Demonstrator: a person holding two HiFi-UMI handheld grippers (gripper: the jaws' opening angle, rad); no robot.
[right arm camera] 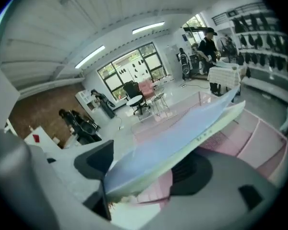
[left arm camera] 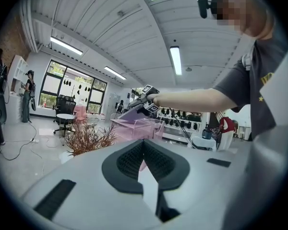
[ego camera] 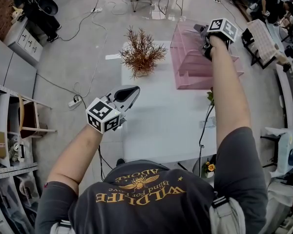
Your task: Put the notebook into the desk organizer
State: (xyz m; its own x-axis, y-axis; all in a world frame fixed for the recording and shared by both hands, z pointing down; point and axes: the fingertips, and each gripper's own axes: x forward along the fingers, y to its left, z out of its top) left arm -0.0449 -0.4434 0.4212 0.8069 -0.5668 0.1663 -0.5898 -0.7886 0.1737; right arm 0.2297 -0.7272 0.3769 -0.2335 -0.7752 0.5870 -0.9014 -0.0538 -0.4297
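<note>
Two claws, one dried plant, one pink organizer and one notebook are in view over a single white worktop.

The left claw hangs at the worktop's left edge, towards the near side. Its two jaws are brought together at the tips and nothing is between them.

The dried plant, a reddish-brown bunch of twigs, stands at the far left corner of the worktop, apart from everything else.

The pink organizer sits at the far right corner.

The right claw is reached out over the far right corner, right at the organizer. Its jaws stand well apart, wider than the notebook is thick, and the pads do not clamp it. The notebook, pale blue with a light edge, lies slantwise between those jaws. Its near end is down in the gap by the left pad and its far end sticks out over the organizer's pink compartments. Which compartment it is entering I cannot tell.
</note>
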